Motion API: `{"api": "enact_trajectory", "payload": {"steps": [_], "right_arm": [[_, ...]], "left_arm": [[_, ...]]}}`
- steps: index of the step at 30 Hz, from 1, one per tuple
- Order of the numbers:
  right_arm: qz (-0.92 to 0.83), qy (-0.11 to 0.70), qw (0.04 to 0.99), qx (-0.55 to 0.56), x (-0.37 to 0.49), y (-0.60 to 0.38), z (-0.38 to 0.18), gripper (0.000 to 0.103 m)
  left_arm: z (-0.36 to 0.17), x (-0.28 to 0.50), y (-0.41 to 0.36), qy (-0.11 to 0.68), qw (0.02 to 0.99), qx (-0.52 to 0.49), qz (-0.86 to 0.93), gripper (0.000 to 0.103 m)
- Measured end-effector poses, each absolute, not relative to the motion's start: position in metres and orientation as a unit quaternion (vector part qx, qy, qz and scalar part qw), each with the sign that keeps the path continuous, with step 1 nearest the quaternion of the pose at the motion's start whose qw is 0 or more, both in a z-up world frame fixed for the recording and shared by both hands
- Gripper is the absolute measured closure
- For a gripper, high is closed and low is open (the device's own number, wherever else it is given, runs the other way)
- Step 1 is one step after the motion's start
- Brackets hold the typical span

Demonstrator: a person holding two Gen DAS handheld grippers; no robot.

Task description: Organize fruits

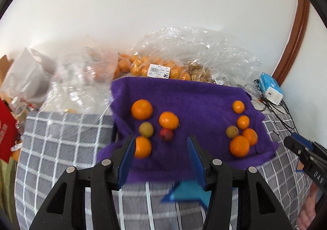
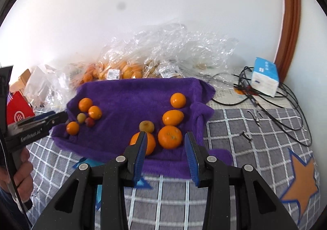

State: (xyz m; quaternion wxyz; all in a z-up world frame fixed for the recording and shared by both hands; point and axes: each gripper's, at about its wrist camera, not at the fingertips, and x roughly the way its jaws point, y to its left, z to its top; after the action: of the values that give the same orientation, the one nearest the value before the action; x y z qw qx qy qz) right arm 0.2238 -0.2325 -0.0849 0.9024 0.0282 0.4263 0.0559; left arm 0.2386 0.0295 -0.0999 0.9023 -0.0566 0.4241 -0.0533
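White wall behind, a grey checked bedcover (image 1: 61, 148) below, and on it a purple towel (image 1: 194, 103) carrying all the loose fruit. Two clusters here: on the left, three oranges (image 1: 141, 109), a yellowish-green fruit (image 1: 146, 129) and a small red fruit (image 1: 166, 134); on the right, four oranges (image 2: 170, 136) bunched around a brownish fruit (image 2: 146, 126). Bare purple lies wide between the two groups, plenty of room there. The towel's near edge sits just ahead of both tools. The left gripper (image 1: 161, 144) hangs over the near edge, jaws spread wide and holding nothing, the red fruit just beyond its fingertips, one orange half hidden behind its left finger. The right gripper (image 2: 165, 141) likewise gapes empty, one orange framed between its fingers, another partly covered by the left finger. Behind the towel, crumpled clear bags (image 2: 173, 50) of more fruit; contents blur through the plastic. Far right, a blue-and-white tissue pack (image 2: 264, 79) amid black cables (image 2: 286, 111).
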Motion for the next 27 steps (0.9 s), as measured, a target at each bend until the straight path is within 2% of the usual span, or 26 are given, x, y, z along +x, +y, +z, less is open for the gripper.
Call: {"api": "enact_trajectory", "payload": {"steps": [7,8,11,14,18,27], "right_arm": [[0.036,0.416,0.908,0.023,0.171,-0.237,-0.057,0.058],[0.034,0.414,0.909,0.024,0.163,-0.238,-0.054,0.052],[0.028,0.400,0.916,0.031,0.137,-0.243,-0.045,0.024],[0.031,0.391,0.920,0.021,0.110,-0.244,-0.038,0.016],[0.018,0.372,0.928,0.014,0.086,-0.244,-0.028,0.009],[-0.003,0.348,0.938,0.001,0.046,-0.244,-0.009,0.004]], "left_arm": [[-0.077,0.171,0.037,0.404,0.913,-0.047,-0.032,0.038],[-0.073,0.160,0.037,0.399,0.915,-0.045,-0.032,0.037],[-0.064,0.134,0.034,0.387,0.921,-0.035,-0.032,0.031],[-0.052,0.109,0.030,0.370,0.928,-0.025,-0.028,0.026],[-0.041,0.089,0.023,0.359,0.933,-0.026,-0.028,0.021],[-0.029,0.062,0.013,0.339,0.940,-0.021,-0.030,0.015]]}}
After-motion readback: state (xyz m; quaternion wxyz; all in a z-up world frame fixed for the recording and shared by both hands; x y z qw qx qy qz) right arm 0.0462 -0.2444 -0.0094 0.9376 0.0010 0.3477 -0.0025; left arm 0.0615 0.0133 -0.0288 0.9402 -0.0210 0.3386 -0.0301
